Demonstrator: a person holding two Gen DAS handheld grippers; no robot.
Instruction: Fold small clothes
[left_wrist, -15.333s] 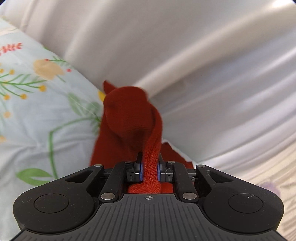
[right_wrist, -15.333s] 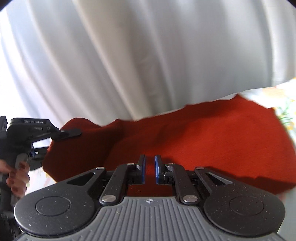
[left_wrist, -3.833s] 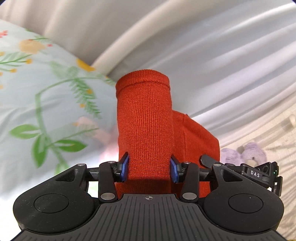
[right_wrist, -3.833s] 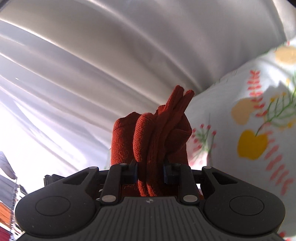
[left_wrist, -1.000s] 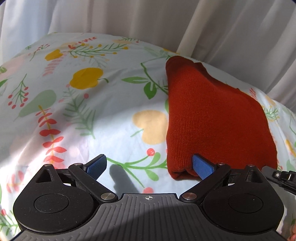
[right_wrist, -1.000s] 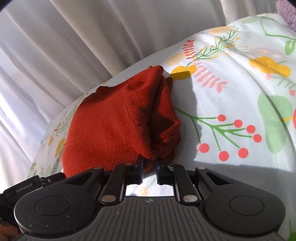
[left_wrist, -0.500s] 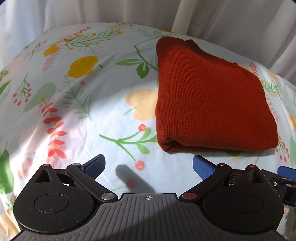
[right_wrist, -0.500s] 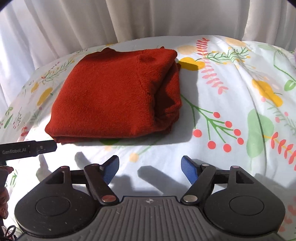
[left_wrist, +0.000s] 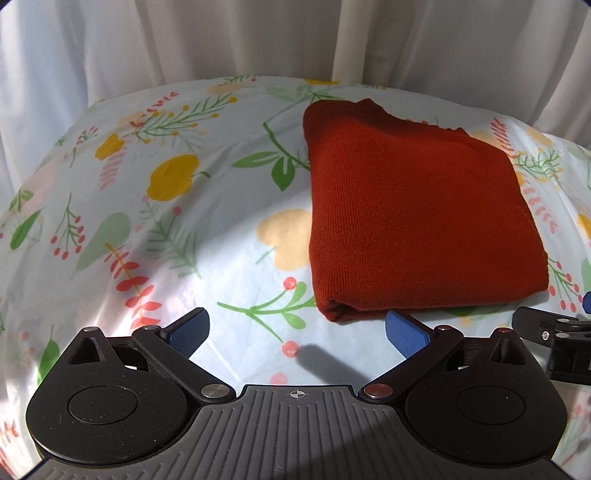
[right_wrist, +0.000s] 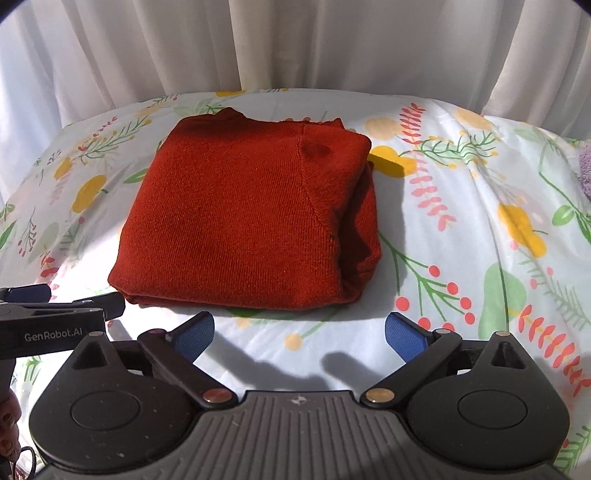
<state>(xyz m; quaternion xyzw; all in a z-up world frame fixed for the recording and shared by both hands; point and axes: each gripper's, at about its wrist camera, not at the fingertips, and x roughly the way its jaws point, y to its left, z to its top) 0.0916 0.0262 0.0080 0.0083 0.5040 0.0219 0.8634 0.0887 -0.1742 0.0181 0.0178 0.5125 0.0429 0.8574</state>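
Sweater (right_wrist: 243, 218) folded on sheet (right_wrist: 461, 229) | left gripper (left_wrist: 295, 332) fingers spread, empty | right gripper (right_wrist: 299, 332) fingers opening, empty

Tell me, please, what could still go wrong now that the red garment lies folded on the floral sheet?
The right side of the red garment bulges with loose layers, so the fold may spring open. The right gripper, jaws opening and empty, and the open left gripper sit close to its near edge; a careless pull-back might snag it on the floral sheet.

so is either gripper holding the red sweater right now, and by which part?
Nothing held. Left gripper is open, right gripper is opening; folded red sweater lies free on the floral sheet.
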